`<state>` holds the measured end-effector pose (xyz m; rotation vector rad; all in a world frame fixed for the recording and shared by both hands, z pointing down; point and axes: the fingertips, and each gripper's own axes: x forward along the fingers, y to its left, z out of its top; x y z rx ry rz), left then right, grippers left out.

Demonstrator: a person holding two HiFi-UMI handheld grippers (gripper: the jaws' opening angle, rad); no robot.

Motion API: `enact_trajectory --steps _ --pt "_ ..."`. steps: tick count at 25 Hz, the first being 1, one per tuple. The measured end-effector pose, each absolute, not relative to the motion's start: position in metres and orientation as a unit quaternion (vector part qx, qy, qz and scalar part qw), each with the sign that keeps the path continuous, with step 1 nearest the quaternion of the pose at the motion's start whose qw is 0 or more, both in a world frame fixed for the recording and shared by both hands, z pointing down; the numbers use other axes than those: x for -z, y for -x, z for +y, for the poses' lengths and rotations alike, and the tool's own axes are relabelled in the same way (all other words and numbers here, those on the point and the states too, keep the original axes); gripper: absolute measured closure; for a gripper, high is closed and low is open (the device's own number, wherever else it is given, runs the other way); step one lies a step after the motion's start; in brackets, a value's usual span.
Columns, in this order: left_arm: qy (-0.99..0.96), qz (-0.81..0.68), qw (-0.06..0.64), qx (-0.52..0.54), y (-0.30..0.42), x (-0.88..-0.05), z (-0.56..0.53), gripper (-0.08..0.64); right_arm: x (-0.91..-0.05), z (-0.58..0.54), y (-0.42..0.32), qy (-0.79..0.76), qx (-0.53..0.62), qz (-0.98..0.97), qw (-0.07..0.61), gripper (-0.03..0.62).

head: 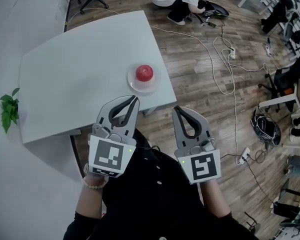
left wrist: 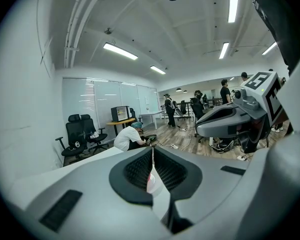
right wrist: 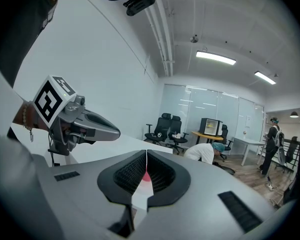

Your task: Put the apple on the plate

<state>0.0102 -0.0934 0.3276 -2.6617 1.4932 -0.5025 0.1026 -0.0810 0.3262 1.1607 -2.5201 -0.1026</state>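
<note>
The left claw [head: 134, 100] is clenched on nothing, its jaws pressed together. The right claw [head: 176, 109] beside it is likewise clenched and empty. The left claw's tips reach over the near edge of the bench [head: 75, 69], while the right claw hangs over the wooden floor [head: 200, 79]. The red apple [head: 144, 73] sits on the white plate [head: 132, 82], just ahead of the left claw and ahead-left of the right one. Neither claw touches it.

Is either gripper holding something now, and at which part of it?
Nothing is held. The left gripper and the right gripper are both shut and empty; the round red apple sits on the white plate.
</note>
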Motion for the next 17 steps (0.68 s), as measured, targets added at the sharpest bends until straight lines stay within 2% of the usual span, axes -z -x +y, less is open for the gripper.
enact_trajectory --steps 17 --pt "0.865 0.474 0.023 0.164 -0.0157 -0.3280 -0.1021 0.537 -0.3253 -0.0876 -0.1032 -0.411 0.035 -0.892 0.183 0.549"
